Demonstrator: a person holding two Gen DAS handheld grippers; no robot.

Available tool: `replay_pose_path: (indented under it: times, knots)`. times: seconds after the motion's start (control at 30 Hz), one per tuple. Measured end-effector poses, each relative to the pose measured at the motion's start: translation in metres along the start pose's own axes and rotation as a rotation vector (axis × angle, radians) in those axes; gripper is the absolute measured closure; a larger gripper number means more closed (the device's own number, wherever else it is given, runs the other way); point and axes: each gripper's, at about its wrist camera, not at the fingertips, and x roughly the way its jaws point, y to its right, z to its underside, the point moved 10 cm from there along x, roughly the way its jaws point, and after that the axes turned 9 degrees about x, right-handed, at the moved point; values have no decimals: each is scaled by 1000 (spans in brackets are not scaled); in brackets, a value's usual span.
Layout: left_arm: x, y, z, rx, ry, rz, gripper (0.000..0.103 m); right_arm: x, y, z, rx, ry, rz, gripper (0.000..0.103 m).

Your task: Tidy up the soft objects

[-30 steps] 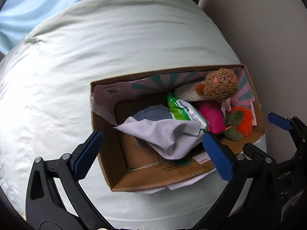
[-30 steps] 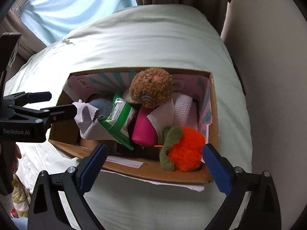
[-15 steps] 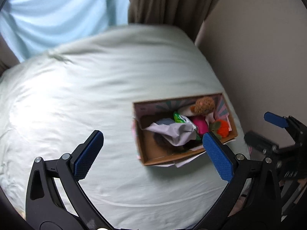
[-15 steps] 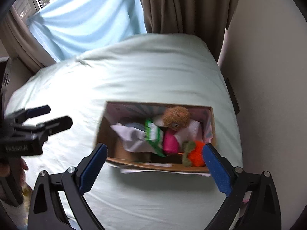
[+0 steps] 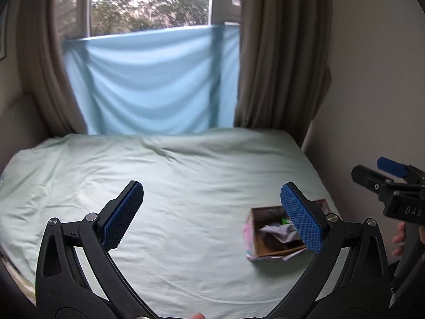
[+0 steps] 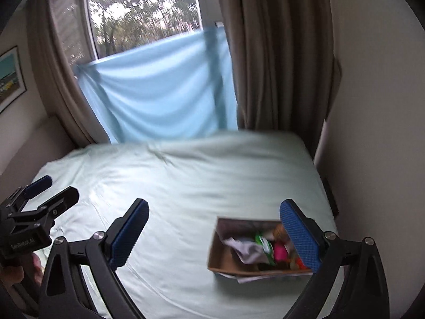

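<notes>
Cardboard box point(image 6: 221, 259) of soft items, near right on the bed point(image 6: 186, 186): grey cloth point(image 6: 245, 250), green packet point(image 6: 264, 244), pink roll point(image 6: 280, 252). All likely light and limp; pinch the cloth at a raised fold. Left tool point(image 5: 212, 212) and right tool point(image 6: 213, 230) both wide, empty.

Pale green bed point(image 5: 186, 186), brown curtains point(image 5: 279, 66), blue cloth point(image 5: 148, 79) across window point(image 5: 151, 2)

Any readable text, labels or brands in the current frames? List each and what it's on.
"GenRobot.AI": white lettering, slightly blurred, on the body of the left gripper, seen in the right wrist view.
"DAS": partial, cut off at the frame edge, on the body of the right gripper, seen in the left wrist view.
Green packet in the cardboard box: print too blurred to read.
Framed picture on the wall: no legible text.
</notes>
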Motion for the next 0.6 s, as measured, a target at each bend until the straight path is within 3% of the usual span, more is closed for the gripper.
replay_pose_path:
  times: [0.2,0.6]
  knots:
    - [-26,-35,7,-28,47,-36,0,-17,-32,0,-41,63,24,5]
    - [-50,-48,23,-32,105,-79,0,-34,-49,13,-48,121,72,5]
